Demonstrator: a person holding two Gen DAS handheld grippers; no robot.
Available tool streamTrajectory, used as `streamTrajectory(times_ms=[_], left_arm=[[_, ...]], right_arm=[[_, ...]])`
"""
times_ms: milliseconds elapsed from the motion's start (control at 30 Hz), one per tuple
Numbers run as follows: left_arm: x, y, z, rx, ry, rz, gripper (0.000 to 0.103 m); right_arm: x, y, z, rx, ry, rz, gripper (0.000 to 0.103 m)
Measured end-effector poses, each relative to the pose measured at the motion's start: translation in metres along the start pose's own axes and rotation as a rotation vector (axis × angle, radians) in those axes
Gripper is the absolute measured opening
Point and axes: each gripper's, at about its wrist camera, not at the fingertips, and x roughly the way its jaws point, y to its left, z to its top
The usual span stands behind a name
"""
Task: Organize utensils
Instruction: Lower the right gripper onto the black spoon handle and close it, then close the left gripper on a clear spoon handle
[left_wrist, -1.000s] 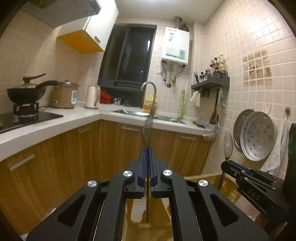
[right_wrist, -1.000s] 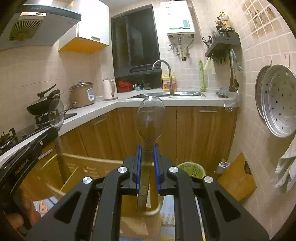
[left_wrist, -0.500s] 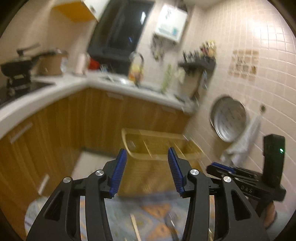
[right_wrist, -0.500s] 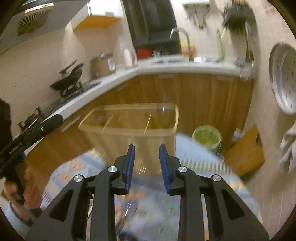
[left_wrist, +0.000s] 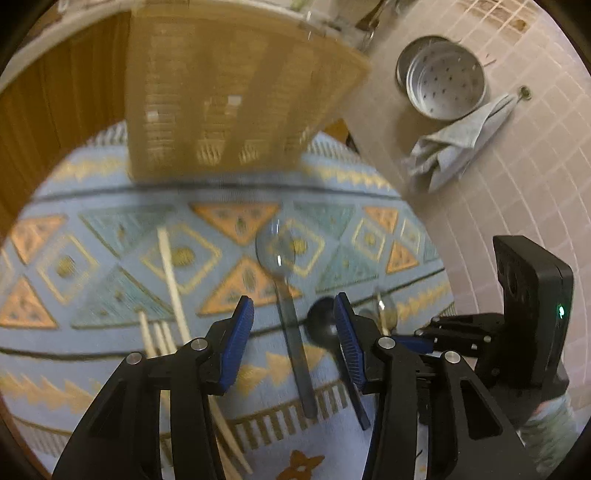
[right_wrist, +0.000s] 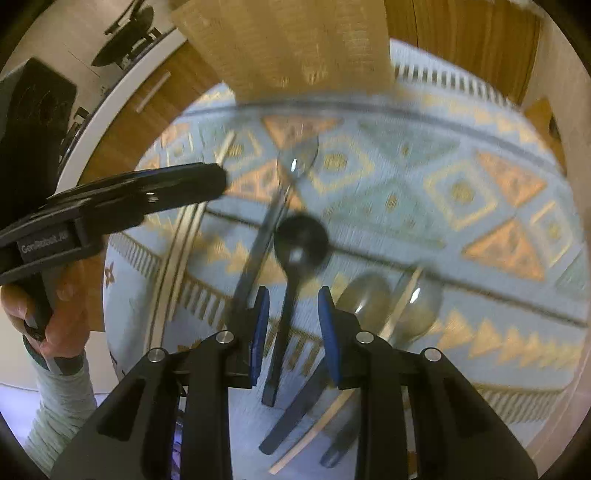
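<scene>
My left gripper (left_wrist: 293, 332) points down at a patterned blue cloth (left_wrist: 110, 258), its jaws closing. A clear grey spoon (left_wrist: 275, 251) lies on the cloth below the gap, and the pads do not touch it. My right gripper (right_wrist: 291, 321) is open above a black spoon (right_wrist: 301, 243), whose handle runs between the pads without contact. The same clear spoon (right_wrist: 297, 158) lies just left of the black one. A woven basket (left_wrist: 236, 92) stands at the cloth's far edge. Pale chopsticks (left_wrist: 173, 280) lie to the left.
Two more spoons (right_wrist: 365, 295) and a dark blue handle (right_wrist: 295, 413) lie under the right gripper. A perforated steamer tray (left_wrist: 443, 85) and a towel (left_wrist: 461, 140) hang on the tiled wall. Wooden cabinets (right_wrist: 461, 40) stand behind the basket. A hand (right_wrist: 55, 325) holds the left gripper.
A second ago each gripper was shut on a spoon and pointed level across the kitchen. Both have opened without the spoons and tipped down toward the cloth.
</scene>
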Motion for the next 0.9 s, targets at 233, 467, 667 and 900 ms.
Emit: streamTrajectory(times_ms=[233,467,667,900], left_arm=[[0.02,0.007,-0.005,-0.023,0.021,0.023,0.039],[0.034,0.001,0.002,-0.009,0.041,0.066,0.035],[0.042,-0.016,0.005,0.036,0.05,0.138,0.034],[0.05,-0.035,0.005,0.107,0.058,0.255,0.029]], right_arm=[[0.011,0.015,-0.009,-0.021,-0.026,-0.069,0.024],[0.019,0.037,-0.012,-0.073,-0.066,-0.163,0.013],[0.02,0.03,-0.011,-0.023,-0.088,-0.163,0.005],[0.012,-0.001,-0.002,0.087,-0.127,-0.091,0.005]])
